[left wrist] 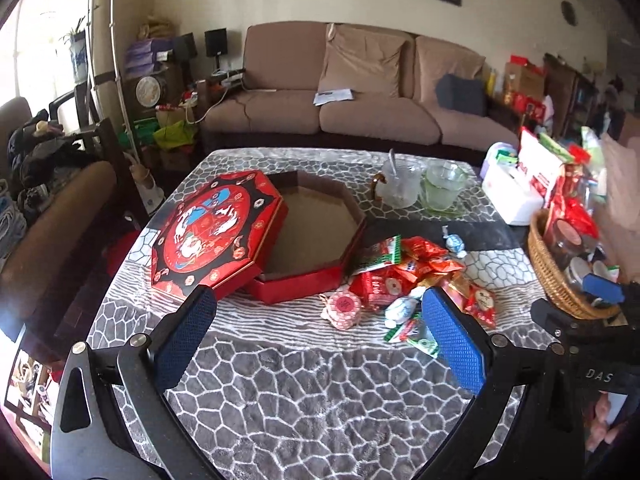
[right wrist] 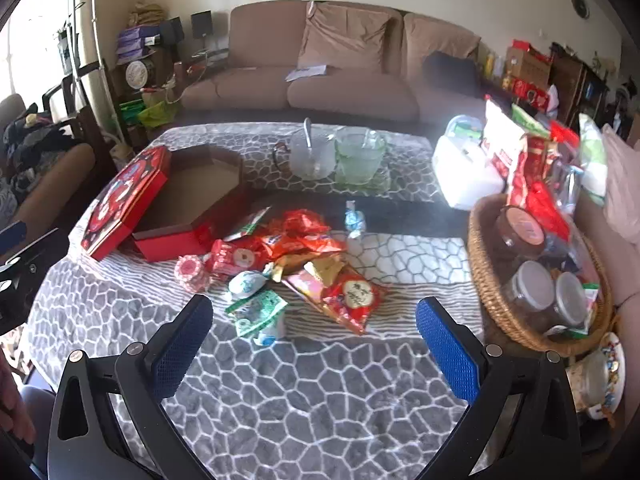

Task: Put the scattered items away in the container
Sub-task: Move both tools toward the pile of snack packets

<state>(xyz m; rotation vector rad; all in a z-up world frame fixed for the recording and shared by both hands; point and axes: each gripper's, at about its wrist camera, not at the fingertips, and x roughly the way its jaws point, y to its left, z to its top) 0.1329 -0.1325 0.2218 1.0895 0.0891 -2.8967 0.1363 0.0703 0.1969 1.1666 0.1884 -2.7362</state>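
The red box sits open on the table, its lid leaning on one side so snacks can go in. The pile of snacks lies just beside it. The left gripper and right gripper are both wide open and hold nothing. Only the right view shows all of the basket and its 3 jars.

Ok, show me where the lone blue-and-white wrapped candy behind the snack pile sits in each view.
Left wrist view: blue-and-white candy right of centre, beyond the snack pile.
Right wrist view: the candy near centre, beyond the pile.
Shared landmark: the open red octagonal box, left of the pile in both.
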